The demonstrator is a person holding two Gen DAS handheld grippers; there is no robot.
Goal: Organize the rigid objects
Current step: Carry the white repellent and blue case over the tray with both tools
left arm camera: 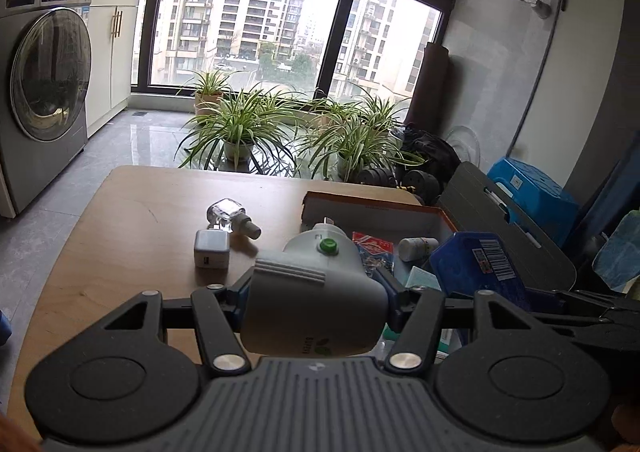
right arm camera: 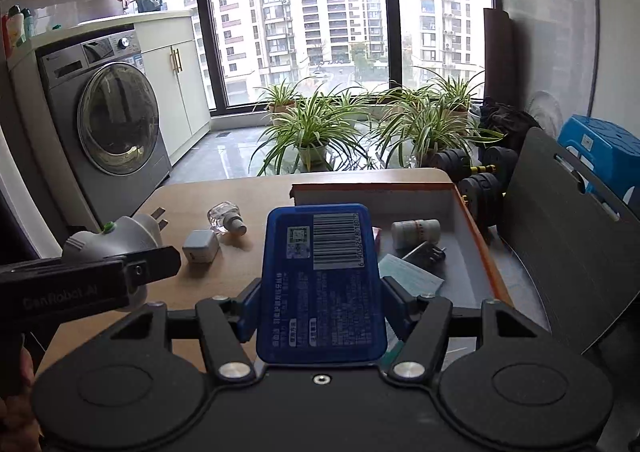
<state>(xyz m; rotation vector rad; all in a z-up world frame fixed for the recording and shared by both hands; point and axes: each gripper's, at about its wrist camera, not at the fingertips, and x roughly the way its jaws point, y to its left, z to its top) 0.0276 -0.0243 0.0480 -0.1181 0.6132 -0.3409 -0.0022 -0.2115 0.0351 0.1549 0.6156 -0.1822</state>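
My left gripper (left arm camera: 316,298) is shut on a white plug-in device (left arm camera: 316,292) with a green button, held above the wooden table (left arm camera: 132,236) beside the box. It also shows in the right wrist view (right arm camera: 112,240). My right gripper (right arm camera: 320,308) is shut on a blue flat case (right arm camera: 322,284) with a barcode, held over the near end of the orange-rimmed box (right arm camera: 472,220). The case also shows in the left wrist view (left arm camera: 480,268). A white charger cube (left arm camera: 211,250) and a clear small bottle (left arm camera: 230,214) lie on the table.
The box holds a white pill bottle (right arm camera: 416,232), a black clip (right arm camera: 426,254) and a teal packet (right arm camera: 412,280). Potted plants (right arm camera: 316,136), dumbbells (right arm camera: 480,180) and a grey board (right arm camera: 560,236) stand past the table. A washing machine (right arm camera: 108,116) stands on the left.
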